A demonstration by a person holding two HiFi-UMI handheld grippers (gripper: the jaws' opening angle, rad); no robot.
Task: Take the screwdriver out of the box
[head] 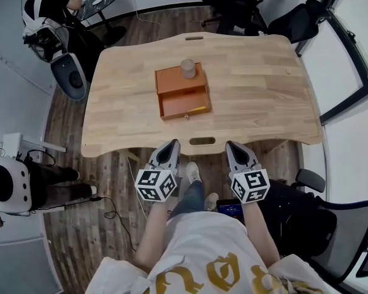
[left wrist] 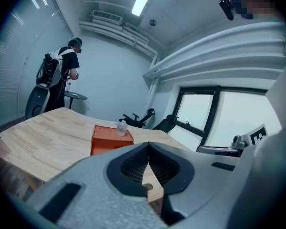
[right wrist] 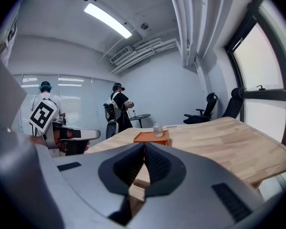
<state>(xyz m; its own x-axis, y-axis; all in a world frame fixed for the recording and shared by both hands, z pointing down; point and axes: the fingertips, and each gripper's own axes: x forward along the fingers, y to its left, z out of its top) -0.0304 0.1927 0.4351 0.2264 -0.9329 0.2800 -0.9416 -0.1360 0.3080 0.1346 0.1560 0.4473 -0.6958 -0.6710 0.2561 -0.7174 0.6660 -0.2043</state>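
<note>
Left gripper [head: 171, 143] and right gripper [head: 232, 144]: jaws clenched, empty (near the table [head: 264, 84] edge, well apart from the box [head: 172, 83]).

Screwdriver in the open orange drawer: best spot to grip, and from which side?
Probably mid-length, from above. The screwdriver lies flat in the drawer, close to the front wall and toward the right end, so the walls block a side approach. Close across its thin body.

Wooden table [head: 264, 90] is being shown mid-frame, small clear bottle [head: 187, 68] just above centre; black office chair [head: 233, 8] and a person [head: 49, 5] are being shown along the top.
</note>
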